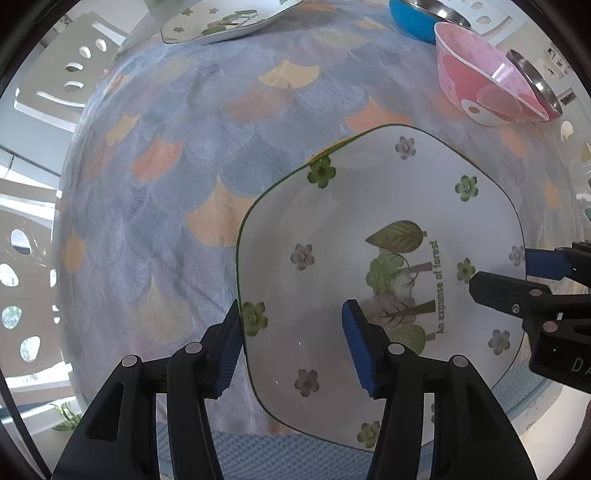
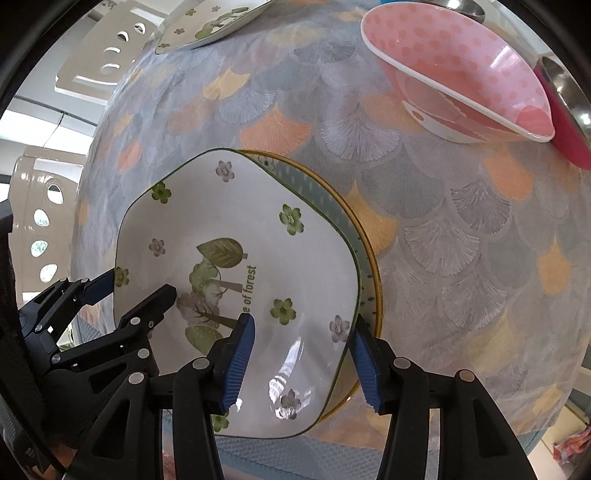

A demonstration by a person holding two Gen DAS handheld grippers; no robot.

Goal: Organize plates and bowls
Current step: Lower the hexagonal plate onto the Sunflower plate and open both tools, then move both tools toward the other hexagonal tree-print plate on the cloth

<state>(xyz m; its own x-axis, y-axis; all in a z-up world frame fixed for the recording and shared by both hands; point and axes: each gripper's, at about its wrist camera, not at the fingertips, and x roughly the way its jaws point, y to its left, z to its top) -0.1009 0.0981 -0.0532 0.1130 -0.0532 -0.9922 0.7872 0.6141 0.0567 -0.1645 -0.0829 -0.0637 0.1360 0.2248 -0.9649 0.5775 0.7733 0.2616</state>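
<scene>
The forest plate (image 1: 369,229) lies stacked on a teal plate (image 2: 334,206), its left rim between the parted jaws of the left tongs (image 1: 293,349) and its right rim between those of the right tongs (image 2: 303,363); neither pair's pads press on it, so it looks set down. Beyond the left tongs a second forest plate (image 1: 221,22) waits unstacked. Beyond the right tongs a pink bowl (image 2: 465,74), a blue bowl (image 1: 413,18) and steel bowls (image 1: 535,79) are apparently still unsorted.

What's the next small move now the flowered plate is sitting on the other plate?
Probably lift both tools straight up. The flowered plate already rests on the yellow-rimmed plate, and each tool's pads straddle its edge without pressing.
</scene>
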